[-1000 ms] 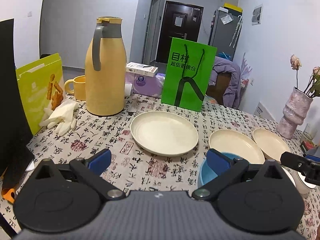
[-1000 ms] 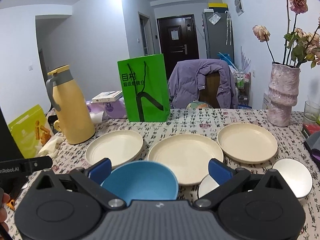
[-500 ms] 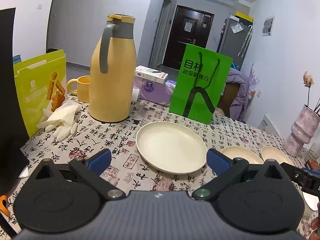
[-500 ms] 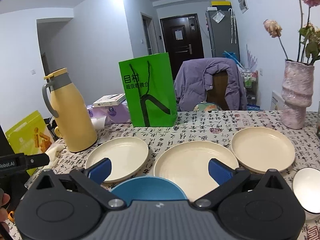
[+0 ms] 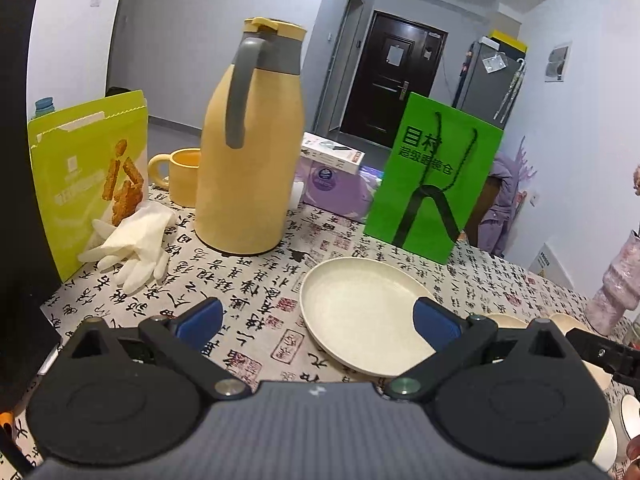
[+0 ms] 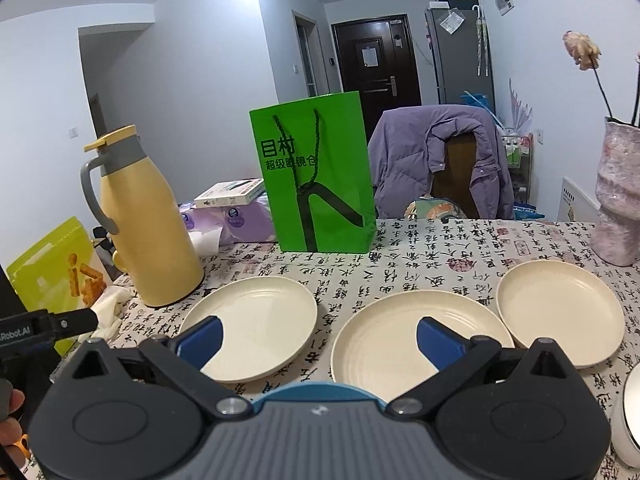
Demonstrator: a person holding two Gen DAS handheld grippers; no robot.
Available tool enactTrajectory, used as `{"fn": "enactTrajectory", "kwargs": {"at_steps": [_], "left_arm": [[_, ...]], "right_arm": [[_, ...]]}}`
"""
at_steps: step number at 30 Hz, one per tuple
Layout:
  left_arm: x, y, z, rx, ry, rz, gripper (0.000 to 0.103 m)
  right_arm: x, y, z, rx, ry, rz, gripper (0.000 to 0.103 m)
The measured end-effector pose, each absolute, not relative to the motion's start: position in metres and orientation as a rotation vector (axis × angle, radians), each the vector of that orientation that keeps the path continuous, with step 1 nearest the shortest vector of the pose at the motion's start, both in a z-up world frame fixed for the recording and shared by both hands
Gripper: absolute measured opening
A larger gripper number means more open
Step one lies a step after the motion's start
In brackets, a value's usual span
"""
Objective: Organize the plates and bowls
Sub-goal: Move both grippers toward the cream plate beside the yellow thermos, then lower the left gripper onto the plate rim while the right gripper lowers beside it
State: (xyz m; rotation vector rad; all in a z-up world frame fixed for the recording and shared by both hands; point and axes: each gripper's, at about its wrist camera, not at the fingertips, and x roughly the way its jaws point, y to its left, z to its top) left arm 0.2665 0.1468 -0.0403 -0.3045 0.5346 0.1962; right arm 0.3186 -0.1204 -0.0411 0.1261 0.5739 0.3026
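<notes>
Fingers of both grippers spread wide, holding nothing: left gripper (image 5: 316, 322) above the leftmost round cream plate (image 5: 362, 314); right gripper (image 6: 318, 340) above the calligraphy-print tablecloth (image 6: 432, 248). Three cream plates lie in a row, apart: left (image 6: 256, 326), middle (image 6: 400, 344), right (image 6: 560, 312). Blue bowl (image 6: 316, 390) sits just under the right gripper body. Yellow thermos jug (image 6: 150, 224) stands left.

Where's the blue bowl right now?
Right wrist view, bottom centre: only the blue bowl rim shows, just under the open right tongs, in front of the middle cream plate.
</notes>
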Motion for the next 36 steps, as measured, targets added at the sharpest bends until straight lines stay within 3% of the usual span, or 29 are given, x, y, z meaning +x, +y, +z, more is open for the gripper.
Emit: {"fn": "enactTrajectory", "kwargs": {"at_steps": [36], "left_arm": [[0.393,0.170,-0.083,-0.477,0.600,0.323,0.103]], "right_arm": [[0.447,-0.071,-0.058,0.034,0.693,0.261,0.103]]}}
